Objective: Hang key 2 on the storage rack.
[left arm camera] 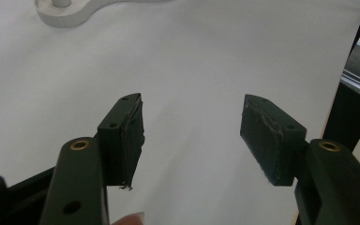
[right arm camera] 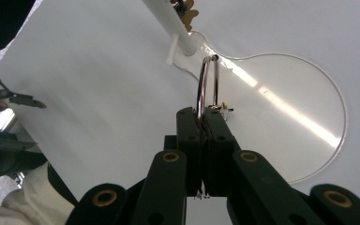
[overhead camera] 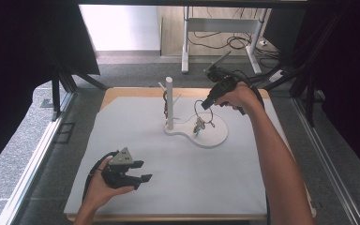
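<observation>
My right gripper (overhead camera: 206, 104) hangs over the round part of the white stand's base (overhead camera: 218, 137), shut on a metal key ring (overhead camera: 200, 110). A small bunch of keys (overhead camera: 198, 126) dangles from the ring just above the base. In the right gripper view the jaws (right arm camera: 202, 117) pinch the ring (right arm camera: 205, 84) at its lower edge, and the ring stands up toward the post (right arm camera: 166, 21) and its side peg (right arm camera: 171, 50). My left gripper (overhead camera: 139, 171) rests open at the front left of the table, with nothing between its pads (left arm camera: 192, 126).
The stand's upright post (overhead camera: 169, 101) carries short pegs, and a dark item (overhead camera: 165, 102) hangs on one of them. A white mat (overhead camera: 136, 140) covers the tabletop. Beyond the table stand a desk frame (overhead camera: 185, 42) and loose cables (overhead camera: 229, 42) on the floor.
</observation>
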The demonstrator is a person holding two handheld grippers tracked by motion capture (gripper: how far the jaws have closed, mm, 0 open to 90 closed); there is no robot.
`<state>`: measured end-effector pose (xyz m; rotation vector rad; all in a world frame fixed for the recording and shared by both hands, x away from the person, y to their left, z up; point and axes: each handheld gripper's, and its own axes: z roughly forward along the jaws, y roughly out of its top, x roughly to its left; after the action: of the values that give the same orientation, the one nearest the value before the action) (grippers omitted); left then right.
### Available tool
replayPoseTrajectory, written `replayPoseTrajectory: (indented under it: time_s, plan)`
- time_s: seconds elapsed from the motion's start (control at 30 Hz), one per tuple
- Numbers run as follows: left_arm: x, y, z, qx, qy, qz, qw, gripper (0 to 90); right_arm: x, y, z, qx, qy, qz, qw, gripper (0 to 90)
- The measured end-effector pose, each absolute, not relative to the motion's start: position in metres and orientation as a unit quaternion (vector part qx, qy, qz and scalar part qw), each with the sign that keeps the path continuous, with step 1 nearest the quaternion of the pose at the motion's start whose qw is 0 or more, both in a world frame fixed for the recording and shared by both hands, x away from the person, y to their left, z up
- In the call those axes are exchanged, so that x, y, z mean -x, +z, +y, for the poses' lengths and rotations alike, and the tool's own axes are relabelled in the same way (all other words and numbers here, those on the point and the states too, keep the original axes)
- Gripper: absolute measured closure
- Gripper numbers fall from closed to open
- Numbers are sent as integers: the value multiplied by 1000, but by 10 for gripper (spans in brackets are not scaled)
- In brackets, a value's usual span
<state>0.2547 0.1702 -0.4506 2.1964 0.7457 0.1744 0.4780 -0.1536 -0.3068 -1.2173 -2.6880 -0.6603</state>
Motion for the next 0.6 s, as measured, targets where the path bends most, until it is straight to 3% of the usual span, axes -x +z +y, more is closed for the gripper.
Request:
replayPoseTrajectory:
  time_s: [0.6]
  plan:
    - [-257, -451, 163, -869, 62, 287, 399, 399, -496, -308, -154, 430, -232, -872, 37, 871]
